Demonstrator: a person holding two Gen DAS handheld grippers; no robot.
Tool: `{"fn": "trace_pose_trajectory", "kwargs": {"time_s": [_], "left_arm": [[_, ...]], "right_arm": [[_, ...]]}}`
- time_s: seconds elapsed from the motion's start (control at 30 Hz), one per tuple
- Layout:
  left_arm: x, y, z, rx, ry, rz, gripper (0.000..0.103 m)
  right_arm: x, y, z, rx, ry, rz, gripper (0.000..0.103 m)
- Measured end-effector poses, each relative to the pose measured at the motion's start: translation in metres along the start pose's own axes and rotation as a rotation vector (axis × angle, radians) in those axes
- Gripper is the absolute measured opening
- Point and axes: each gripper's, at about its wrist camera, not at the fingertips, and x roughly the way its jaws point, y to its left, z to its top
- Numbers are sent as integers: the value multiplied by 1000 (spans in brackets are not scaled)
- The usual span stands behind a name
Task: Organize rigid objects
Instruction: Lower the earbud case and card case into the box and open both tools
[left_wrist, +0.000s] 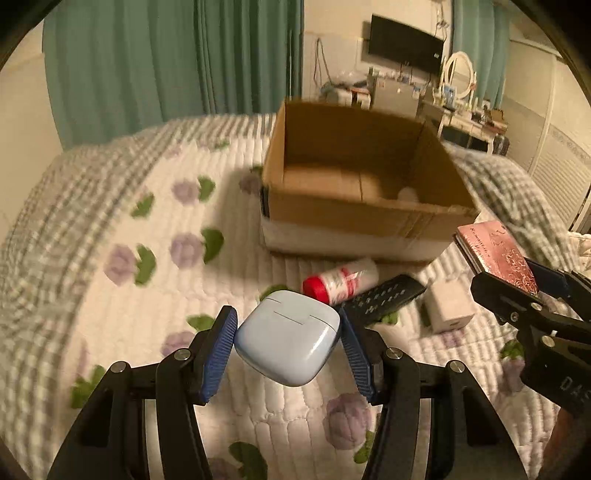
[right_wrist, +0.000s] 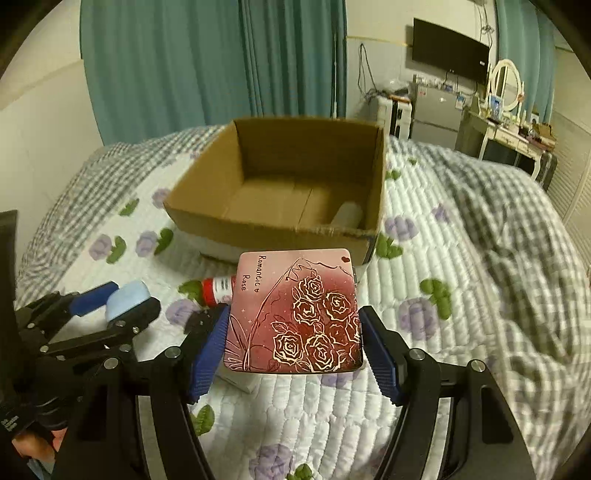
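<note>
The left gripper (left_wrist: 287, 338) has its blue ribbed fingers (left_wrist: 218, 343) pressed against both sides of a pale blue earbud case (left_wrist: 288, 336), carried above the bed (left_wrist: 110, 206). The right gripper (right_wrist: 293, 341) clamps a flat pink-red case (right_wrist: 295, 310) printed with gold roses and the words "Romantic Rose", its fingers (right_wrist: 382, 360) tight on the two side edges.

Just beyond the earbud case, on the quilt, lie a red-capped white bottle (left_wrist: 341, 280) on its side, a black remote control (left_wrist: 384, 297) touching it, and a small white charger block (left_wrist: 448, 310) just beside the remote.

Behind these stands an open cardboard box (left_wrist: 354, 218) on the floral quilted bedcover. In its far right corner sits something pale and rounded (right_wrist: 347, 214), perhaps a white cylinder; the blur leaves it unclear.

Further back are teal curtains (right_wrist: 177, 66), a wall-mounted black screen (right_wrist: 448, 50) and a dressing desk (right_wrist: 517, 140) with a round mirror (right_wrist: 508, 83).
</note>
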Motion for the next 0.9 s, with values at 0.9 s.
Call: {"fn": "trace_pose_trajectory", "kwargs": {"time_s": [0.9], "left_arm": [[81, -47, 142, 156, -115, 11, 58]], "right_arm": [[37, -54, 131, -4, -109, -6, 69]]}}
